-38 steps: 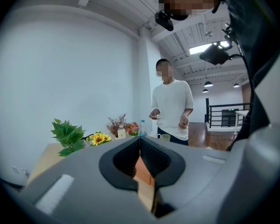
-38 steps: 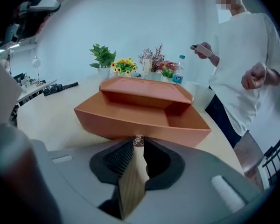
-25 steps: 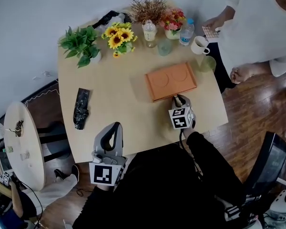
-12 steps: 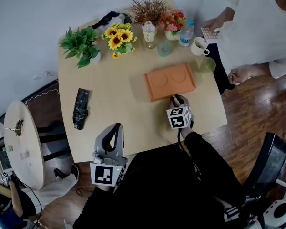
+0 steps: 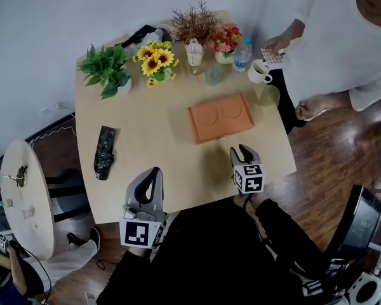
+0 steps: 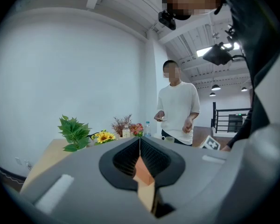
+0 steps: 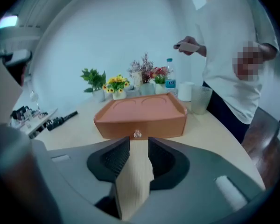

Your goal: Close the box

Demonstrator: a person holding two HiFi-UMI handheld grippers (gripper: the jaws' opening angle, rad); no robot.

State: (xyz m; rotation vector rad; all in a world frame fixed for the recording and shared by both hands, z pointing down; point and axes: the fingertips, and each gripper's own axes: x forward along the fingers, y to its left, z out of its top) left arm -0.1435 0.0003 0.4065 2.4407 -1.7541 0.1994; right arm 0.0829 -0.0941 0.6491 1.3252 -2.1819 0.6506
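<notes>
Right gripper (image 5: 242, 151), jaws just opening and empty, faced the shut orange box (image 5: 221, 117); left gripper (image 5: 153, 172) had its jaws together; water bottle (image 5: 242, 54) label was illegible.

Orange box (image 5: 220, 117) on pale wood table (image 5: 143, 161). Behind box: yellow sunflowers (image 5: 153, 60), green leafy plant (image 5: 106, 71), pink-red flowers (image 5: 223, 37), white mug (image 5: 260, 72). Left of box: black object (image 5: 105, 151). Floor (image 5: 333, 148) dark brown.

orange box (image 5: 221, 117) lies closed (lid down) mid-table.
</notes>
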